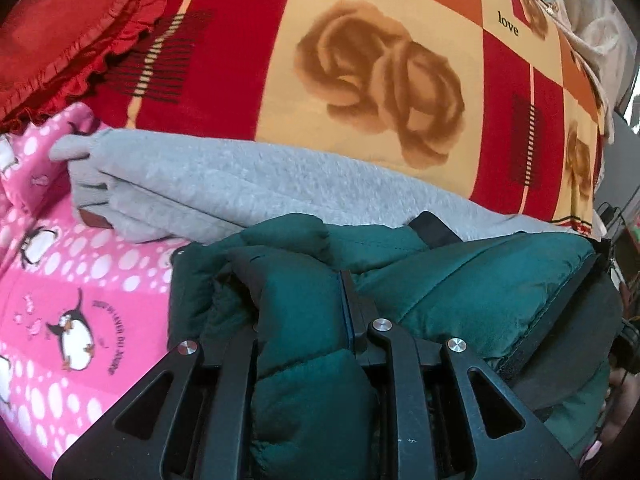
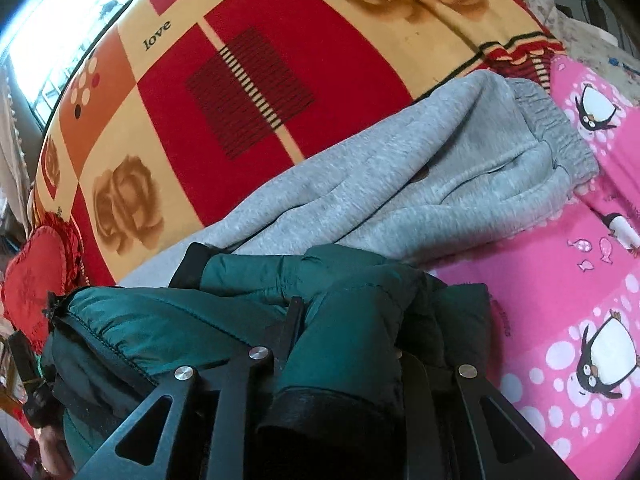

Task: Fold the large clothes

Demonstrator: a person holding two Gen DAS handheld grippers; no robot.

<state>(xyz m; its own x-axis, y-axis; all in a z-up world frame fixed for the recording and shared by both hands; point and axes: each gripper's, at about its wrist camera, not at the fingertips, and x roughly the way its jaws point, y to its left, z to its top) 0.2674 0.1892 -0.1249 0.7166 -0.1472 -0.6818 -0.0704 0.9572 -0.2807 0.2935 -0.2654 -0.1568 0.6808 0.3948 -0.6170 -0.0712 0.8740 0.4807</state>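
A dark green puffer jacket (image 1: 460,288) is bunched up close to both cameras; it also shows in the right wrist view (image 2: 168,320). My left gripper (image 1: 304,308) is shut on a thick fold of the jacket, which bulges between its black fingers. My right gripper (image 2: 344,332) is shut on another fold, near a black cuff (image 2: 320,412). Folded grey sweatpants (image 1: 224,196) lie just beyond the jacket, with their elastic waistband (image 2: 556,132) at the right in the right wrist view.
Everything lies on a bed with a red, orange and cream rose-print blanket (image 1: 360,72) and a pink penguin-print blanket (image 1: 72,312). A red ruffled heart cushion (image 1: 60,36) sits at the far left. A bright window (image 2: 48,40) is behind the bed.
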